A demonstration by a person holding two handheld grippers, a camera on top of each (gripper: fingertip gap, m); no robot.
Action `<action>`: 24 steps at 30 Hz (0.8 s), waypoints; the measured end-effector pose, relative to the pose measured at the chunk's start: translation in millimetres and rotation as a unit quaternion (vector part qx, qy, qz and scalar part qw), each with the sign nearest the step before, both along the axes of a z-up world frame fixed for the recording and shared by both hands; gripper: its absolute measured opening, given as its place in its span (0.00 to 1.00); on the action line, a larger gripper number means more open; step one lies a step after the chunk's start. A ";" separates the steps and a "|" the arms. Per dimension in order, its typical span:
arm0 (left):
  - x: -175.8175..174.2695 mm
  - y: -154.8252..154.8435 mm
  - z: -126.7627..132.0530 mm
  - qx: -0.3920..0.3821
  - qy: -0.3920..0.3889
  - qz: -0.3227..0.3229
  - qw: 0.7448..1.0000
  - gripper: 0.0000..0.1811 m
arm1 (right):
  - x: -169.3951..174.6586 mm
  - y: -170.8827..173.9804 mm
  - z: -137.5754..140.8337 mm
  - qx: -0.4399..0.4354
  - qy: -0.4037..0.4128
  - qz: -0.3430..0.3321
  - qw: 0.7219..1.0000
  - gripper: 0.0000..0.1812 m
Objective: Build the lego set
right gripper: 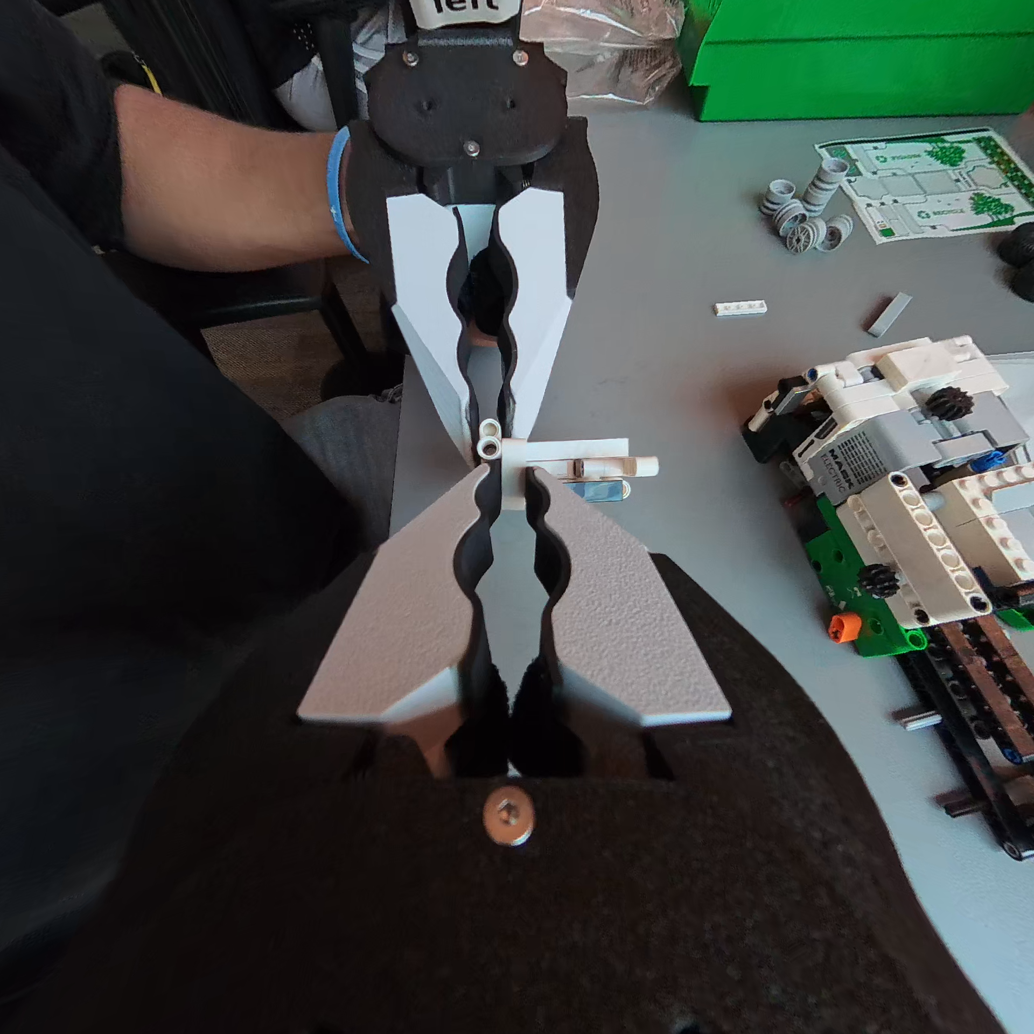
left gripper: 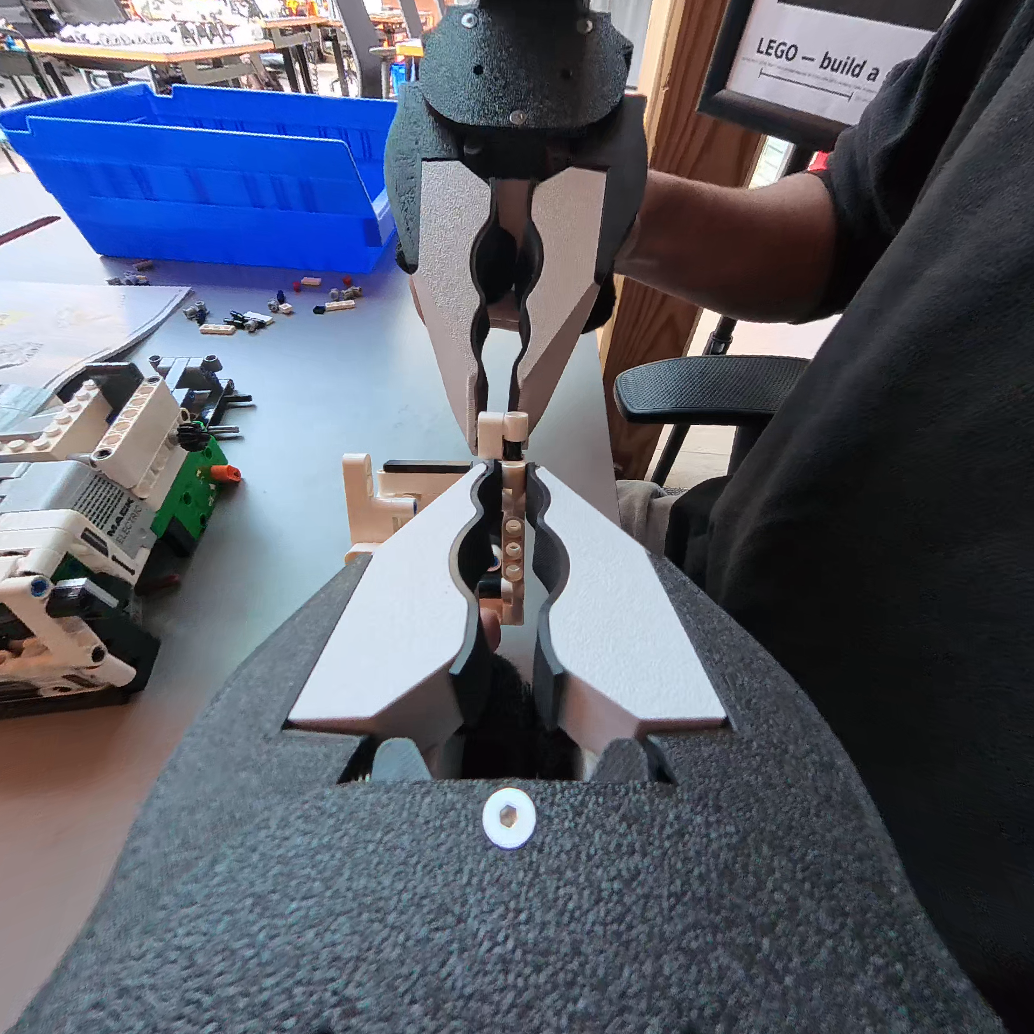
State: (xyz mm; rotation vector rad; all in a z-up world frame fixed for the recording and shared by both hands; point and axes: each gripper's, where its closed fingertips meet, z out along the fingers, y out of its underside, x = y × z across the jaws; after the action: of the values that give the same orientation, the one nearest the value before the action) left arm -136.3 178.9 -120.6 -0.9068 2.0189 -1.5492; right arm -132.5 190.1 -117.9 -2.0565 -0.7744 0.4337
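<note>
On a grey table (left gripper: 347,380) sits a half-built truck model (left gripper: 84,520). Above the near edge, the left gripper (left gripper: 506,475) pinches a white beam assembly (left gripper: 512,537); the right gripper (right gripper: 509,475) pinches a small white connector (left gripper: 501,433), touching it. Parts look light, rigid, slippery; grip flat sides. Open room lies leftward.

A grey table (left gripper: 347,380) stands beside a wooden post (left gripper: 666,184), with workbenches (left gripper: 168,50) behind.
</note>
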 end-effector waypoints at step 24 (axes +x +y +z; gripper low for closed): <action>3.2 14.6 53.1 -0.174 -0.067 0.014 0.982 0.03 | 2.4 18.4 50.6 -0.131 -0.002 0.051 0.990 0.04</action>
State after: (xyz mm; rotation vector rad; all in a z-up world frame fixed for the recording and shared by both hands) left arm -133.1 193.5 -67.6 -0.9221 1.6648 -1.9304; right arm -130.1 208.5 -67.3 -2.2670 -0.8651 0.6165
